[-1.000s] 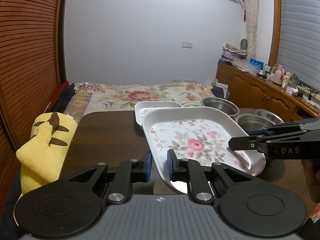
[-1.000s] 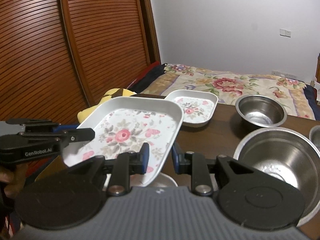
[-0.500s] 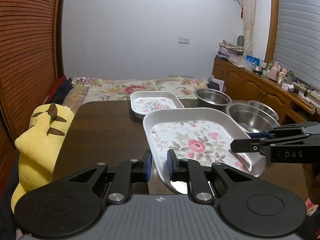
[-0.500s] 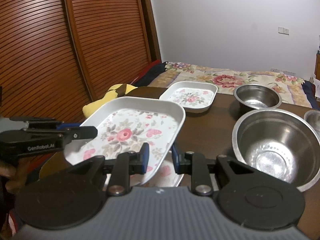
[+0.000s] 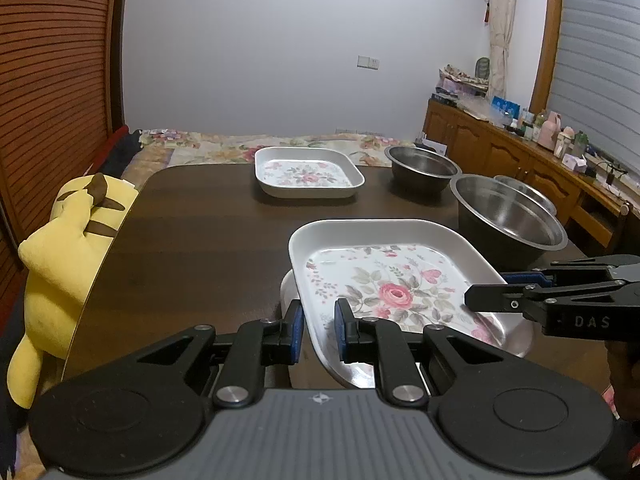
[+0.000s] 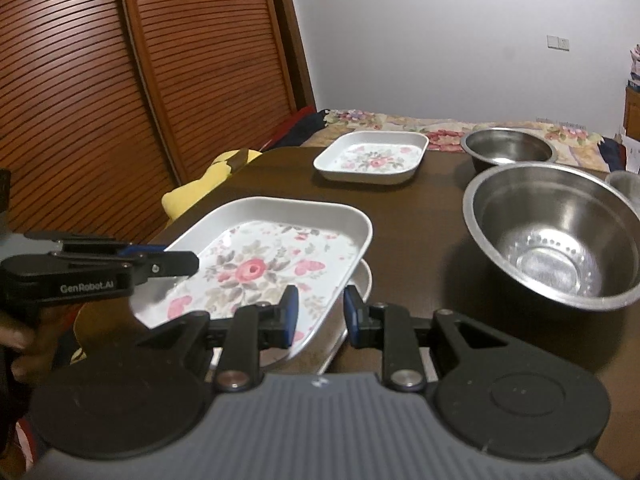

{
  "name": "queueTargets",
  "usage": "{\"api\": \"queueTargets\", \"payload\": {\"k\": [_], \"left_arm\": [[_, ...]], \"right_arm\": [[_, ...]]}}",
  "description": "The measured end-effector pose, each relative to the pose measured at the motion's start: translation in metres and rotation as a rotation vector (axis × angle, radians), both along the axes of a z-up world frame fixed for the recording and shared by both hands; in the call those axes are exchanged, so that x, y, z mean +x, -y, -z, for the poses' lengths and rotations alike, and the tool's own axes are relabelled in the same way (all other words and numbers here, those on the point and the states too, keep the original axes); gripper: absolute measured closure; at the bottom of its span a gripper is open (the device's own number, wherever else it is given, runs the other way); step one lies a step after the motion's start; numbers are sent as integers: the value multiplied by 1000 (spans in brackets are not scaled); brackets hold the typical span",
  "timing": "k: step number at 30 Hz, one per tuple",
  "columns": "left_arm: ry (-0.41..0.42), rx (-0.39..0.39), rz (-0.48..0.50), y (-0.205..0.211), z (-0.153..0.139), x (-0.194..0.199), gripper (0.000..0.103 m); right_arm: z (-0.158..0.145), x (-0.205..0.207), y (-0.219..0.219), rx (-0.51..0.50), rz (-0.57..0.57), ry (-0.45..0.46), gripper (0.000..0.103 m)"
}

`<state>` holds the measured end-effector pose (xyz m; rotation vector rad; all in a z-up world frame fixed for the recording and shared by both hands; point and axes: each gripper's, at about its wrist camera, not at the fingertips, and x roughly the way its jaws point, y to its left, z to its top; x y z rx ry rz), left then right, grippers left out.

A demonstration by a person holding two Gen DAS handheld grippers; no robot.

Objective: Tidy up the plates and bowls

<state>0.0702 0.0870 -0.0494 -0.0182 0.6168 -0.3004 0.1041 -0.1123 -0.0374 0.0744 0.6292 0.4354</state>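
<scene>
two grippers share one load: the left gripper (image 5: pixel 318 334) is nearly closed, pinching the near-left rim of the large floral tray (image 5: pixel 384 280), and the right gripper (image 6: pixel 318 314) is clamped on its near-right rim. the tray hangs tilted over the table's near edge, its near end low above another floral plate (image 6: pixel 362 280) lying beneath it on the dark table (image 5: pixel 200 232); whether the two touch i cannot tell. the step looks like nesting the tray onto that lower plate. to do it well, level both hands together, line the corners up over the plate's corners, lower evenly, and let go only once the tray sits flat. keep clear of the big steel bowl (image 6: pixel 556 236) toward the right edge. a smaller floral tray (image 5: pixel 308 172) and another steel bowl (image 5: pixel 422 166) wait near the far edge.
</scene>
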Motion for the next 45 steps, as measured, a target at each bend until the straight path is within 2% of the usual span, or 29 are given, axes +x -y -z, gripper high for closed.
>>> {"api": "queueTargets", "payload": {"k": [12, 32, 45], "left_arm": [[-14, 31, -13, 2, 12, -1, 85], [-25, 46, -13, 8, 22, 2, 85], [13, 40, -47, 2, 11, -1, 85]], "right_arm": [[13, -14, -5, -29, -4, 6, 76], [22, -14, -1, 22, 17, 15, 76], [17, -18, -2, 22, 11, 39, 75]]}}
